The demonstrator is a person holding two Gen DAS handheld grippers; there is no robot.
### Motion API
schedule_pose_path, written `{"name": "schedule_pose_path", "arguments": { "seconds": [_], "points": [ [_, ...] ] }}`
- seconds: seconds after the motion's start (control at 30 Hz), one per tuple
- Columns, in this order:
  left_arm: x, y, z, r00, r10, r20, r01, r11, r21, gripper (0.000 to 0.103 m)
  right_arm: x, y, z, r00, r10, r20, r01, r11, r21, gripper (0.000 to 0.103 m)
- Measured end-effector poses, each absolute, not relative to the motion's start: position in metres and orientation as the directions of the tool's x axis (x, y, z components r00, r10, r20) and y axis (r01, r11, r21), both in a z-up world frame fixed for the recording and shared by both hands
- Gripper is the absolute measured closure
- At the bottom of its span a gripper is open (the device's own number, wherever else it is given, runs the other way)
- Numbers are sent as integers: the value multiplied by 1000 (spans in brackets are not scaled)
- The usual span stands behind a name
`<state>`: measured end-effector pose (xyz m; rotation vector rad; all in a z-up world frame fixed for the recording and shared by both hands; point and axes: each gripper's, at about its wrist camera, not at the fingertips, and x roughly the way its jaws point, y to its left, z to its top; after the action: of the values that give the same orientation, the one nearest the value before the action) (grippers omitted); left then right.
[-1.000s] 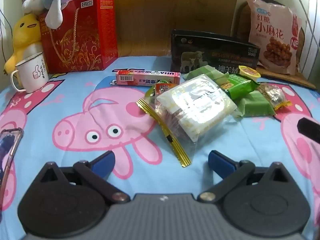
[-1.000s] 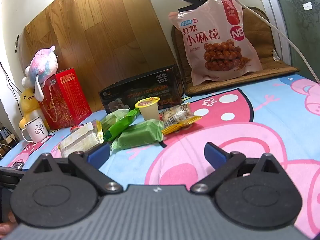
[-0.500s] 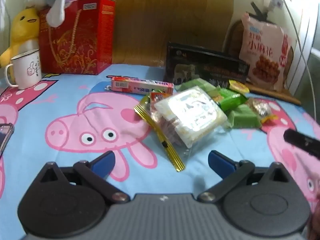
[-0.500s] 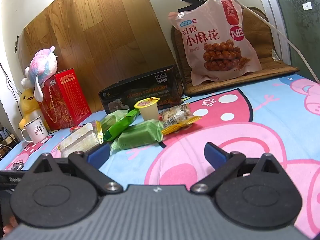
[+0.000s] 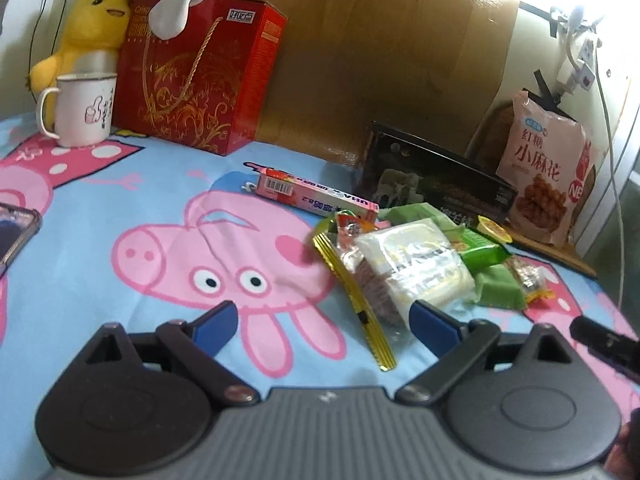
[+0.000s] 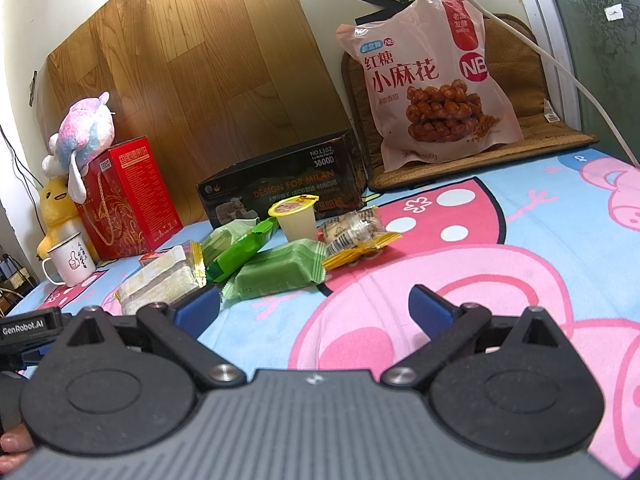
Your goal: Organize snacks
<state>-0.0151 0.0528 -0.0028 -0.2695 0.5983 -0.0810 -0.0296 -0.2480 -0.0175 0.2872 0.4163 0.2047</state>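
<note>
A pile of snacks lies on the Peppa Pig cloth: a clear bag of cakes with a gold strip, green packets, a jelly cup, a gold-wrapped candy and a pink candy box. My left gripper is open and empty, low over the cloth just in front of the clear bag. My right gripper is open and empty, to the right of the pile, near the green packet.
A black box and a big pink snack bag stand behind the pile. A red gift box, a white mug and plush toys stand at the back left. A phone lies at the left edge.
The left gripper has swung to the left and tilted, so the pile now sits to its right. The right gripper has barely moved. Both stay open.
</note>
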Motion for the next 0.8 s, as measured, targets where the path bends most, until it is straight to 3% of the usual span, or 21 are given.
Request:
{"name": "schedule_pose_path", "arguments": {
  "seconds": [0.17, 0.4, 0.8],
  "points": [
    [-17, 50, -1, 831, -168, -530, 29, 965, -262, 7, -29, -248, -18, 895, 252, -367, -136, 939, 315, 1],
    [-14, 62, -4, 819, -222, -529, 36, 940, -339, 7, -29, -248, -18, 895, 252, -369, -136, 940, 313, 1],
    [-14, 56, -2, 816, -203, -542, 41, 955, -295, 6, -29, -248, -18, 894, 252, -369, -136, 940, 313, 1]
  ]
}}
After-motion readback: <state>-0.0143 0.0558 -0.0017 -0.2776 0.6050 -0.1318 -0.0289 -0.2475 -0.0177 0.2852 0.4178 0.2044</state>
